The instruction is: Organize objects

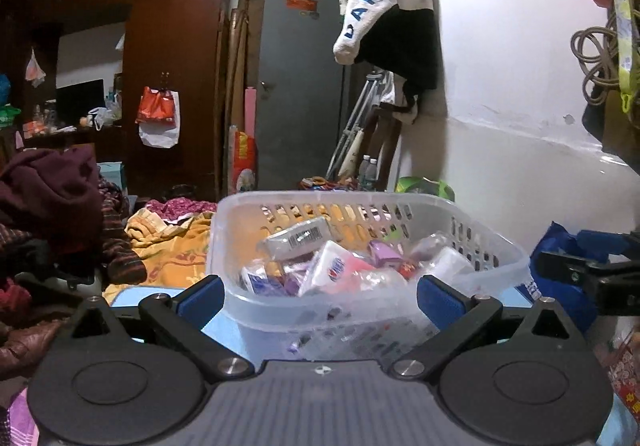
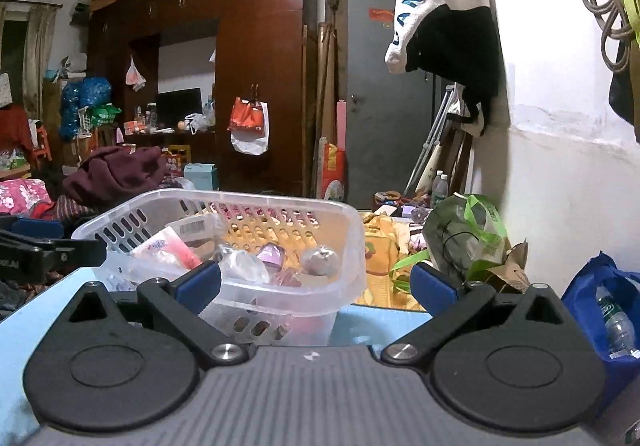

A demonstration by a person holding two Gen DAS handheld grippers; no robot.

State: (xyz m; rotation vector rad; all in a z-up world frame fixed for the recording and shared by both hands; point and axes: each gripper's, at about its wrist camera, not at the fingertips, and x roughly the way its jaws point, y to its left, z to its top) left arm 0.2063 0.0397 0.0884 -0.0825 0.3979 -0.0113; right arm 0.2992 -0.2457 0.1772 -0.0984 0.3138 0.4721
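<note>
A clear plastic basket (image 1: pixel 240 254) with slotted walls stands on a light blue surface (image 1: pixel 132 296). Inside it lie several small packets, among them a white box with a barcode (image 1: pixel 298 238) and a white and pink pack (image 1: pixel 340 270). My left gripper (image 1: pixel 320 296) is open just in front of the basket's near wall, with nothing between its blue pads. The right wrist view shows the same basket (image 2: pixel 352 246) to the left of centre. My right gripper (image 2: pixel 316 288) is open at the basket's right corner, holding nothing.
A blue bag (image 2: pixel 600 298) with a water bottle sits at the right edge. Next to the basket are a green plastic bag (image 2: pixel 464 234) and an orange blanket (image 1: pixel 168 246). A pile of dark clothes (image 1: pixel 48 202) lies to the left. Behind stand a brown wardrobe (image 2: pixel 256 66) and a grey door (image 1: pixel 300 86).
</note>
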